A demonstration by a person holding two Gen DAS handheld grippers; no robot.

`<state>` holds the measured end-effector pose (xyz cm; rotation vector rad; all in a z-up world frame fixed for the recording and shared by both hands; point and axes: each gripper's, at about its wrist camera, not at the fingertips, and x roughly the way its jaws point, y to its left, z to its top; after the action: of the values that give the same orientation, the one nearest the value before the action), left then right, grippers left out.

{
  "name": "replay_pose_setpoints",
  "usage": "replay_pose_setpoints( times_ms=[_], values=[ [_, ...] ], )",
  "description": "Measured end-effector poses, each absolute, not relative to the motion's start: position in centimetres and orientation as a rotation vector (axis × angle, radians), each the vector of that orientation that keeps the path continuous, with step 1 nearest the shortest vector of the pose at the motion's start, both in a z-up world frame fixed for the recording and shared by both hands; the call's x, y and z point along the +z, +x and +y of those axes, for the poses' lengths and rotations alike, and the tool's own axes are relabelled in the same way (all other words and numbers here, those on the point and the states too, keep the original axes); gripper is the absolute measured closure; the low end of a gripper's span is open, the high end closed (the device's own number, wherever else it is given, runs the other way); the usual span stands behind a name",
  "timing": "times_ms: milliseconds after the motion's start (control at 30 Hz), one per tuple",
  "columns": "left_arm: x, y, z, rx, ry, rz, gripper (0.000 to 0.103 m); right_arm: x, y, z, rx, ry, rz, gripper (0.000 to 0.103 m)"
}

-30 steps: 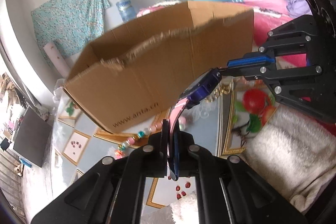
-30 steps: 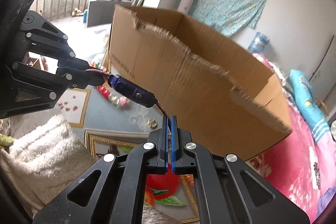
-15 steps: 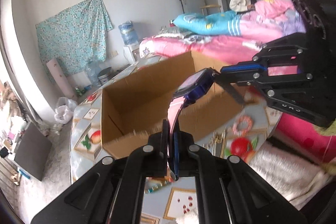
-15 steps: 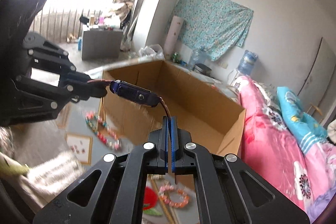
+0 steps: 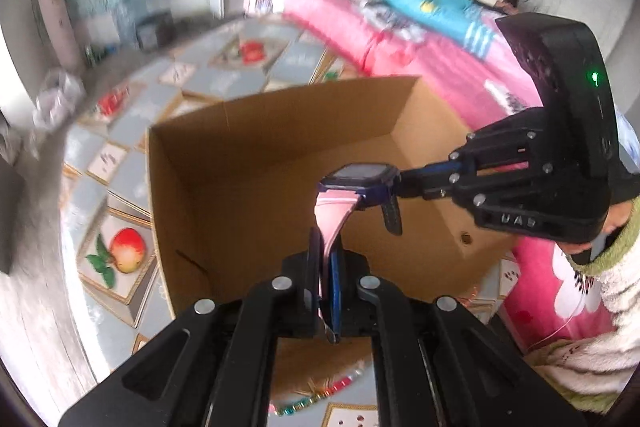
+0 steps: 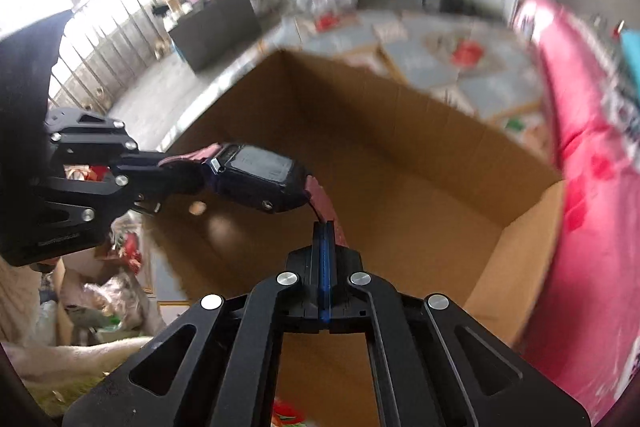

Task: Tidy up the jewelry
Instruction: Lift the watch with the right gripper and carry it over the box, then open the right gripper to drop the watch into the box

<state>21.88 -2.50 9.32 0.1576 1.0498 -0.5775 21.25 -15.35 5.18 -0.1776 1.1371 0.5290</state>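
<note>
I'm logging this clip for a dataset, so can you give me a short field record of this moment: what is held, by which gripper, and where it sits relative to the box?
held item: watch, dark blue case, pink strap
left gripper: shut on one strap end
right gripper: shut on the other strap end
watch position: stretched between both grippers, over the open box
cardboard box: open top, visible part of the inside looks empty
other jewelry: beaded bracelet on the floor outside the box

The fruit-patterned counter (image 5: 120, 163) carries an open cardboard box (image 5: 240, 167). Just beside the box's near wall lies a beaded bracelet (image 5: 316, 397), directly on the counter.
</note>
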Motion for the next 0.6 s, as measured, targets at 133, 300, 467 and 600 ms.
replay_pose_setpoints(
  times_ms=[133, 300, 467, 600],
  values=[
    [6.4, 26.1, -3.4, -0.537, 0.171, 1.168, 0.099, 2.2, 25.2, -14.5, 0.492, -0.208, 1.247, 0.103],
    [3.8, 29.9, -3.9, -0.475, 0.186, 1.271, 0.093, 0.5, 28.1, -13.9, 0.475, -0.219, 1.328, 0.103],
    [3.3, 32.6, -4.4, -0.394, 0.233, 1.253, 0.069, -1.2, 30.4, -13.5, 0.444, -0.218, 1.370, 0.103],
    [4.4, 32.7, -4.6, -0.393, 0.217, 1.174, 0.054, -1.1, 30.7, -13.4, 0.447, -0.195, 1.341, 0.103]
  ],
)
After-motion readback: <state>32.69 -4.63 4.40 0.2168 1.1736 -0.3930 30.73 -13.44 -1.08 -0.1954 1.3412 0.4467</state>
